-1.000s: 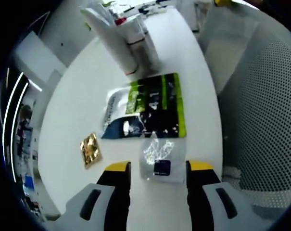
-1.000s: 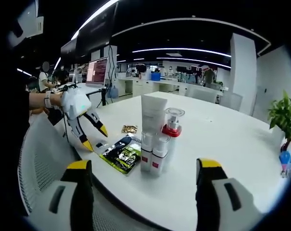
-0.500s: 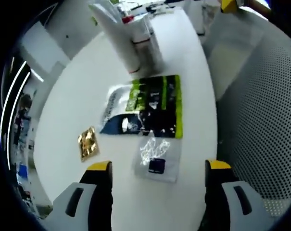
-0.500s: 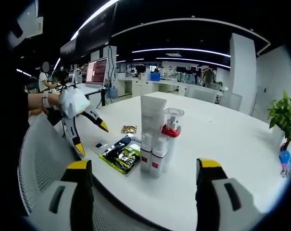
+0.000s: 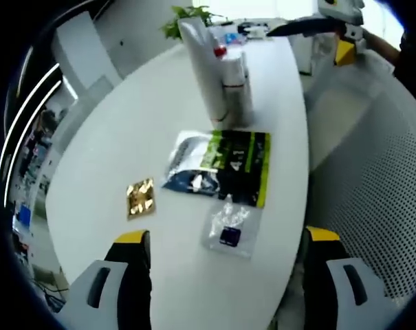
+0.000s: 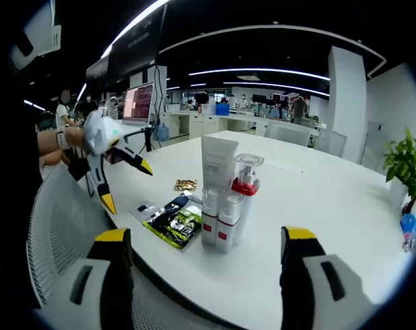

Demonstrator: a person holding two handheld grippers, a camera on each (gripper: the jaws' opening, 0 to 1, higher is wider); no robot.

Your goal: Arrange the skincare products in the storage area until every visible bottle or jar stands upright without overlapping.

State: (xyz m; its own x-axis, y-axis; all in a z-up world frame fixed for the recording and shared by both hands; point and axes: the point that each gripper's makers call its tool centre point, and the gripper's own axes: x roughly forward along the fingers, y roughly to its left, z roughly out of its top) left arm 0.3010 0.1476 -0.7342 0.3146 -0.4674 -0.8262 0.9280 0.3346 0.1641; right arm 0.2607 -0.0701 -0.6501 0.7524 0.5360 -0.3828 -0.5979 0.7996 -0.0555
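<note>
Change since a moment ago: my left gripper (image 6: pixel 118 180) had lifted back from the counter (image 5: pixel 111 137), and its fingers (image 5: pixel 133 242) had spread wider; the sachets below it kept their places.
Left fingers: wide apart, holding nothing, hovering above the near edge of the counter.
Right fingers: my right gripper (image 6: pixel 204 240) also stood wide apart and empty, off the counter's edge.
Bottles: the cluster of skincare bottles (image 6: pixel 223 206) stood upright near the middle of the counter, with a tall white tube (image 5: pixel 201 65) at its back, touching one another side by side.
Flat items: a green and black sachet (image 5: pixel 225 165), a clear pouch (image 5: pixel 230 225) and a small gold packet (image 5: pixel 140 198) lay flat between my left fingers and the bottles.
Key relation: the bottles lay straight ahead of both grippers, long axes upright; I judged the right gripper the nearer, with a clearer line.
Pouch: just ahead of my left fingers, between them.
Plant: a green plant (image 6: pixel 404 165) stood well apart at the far right.
</note>
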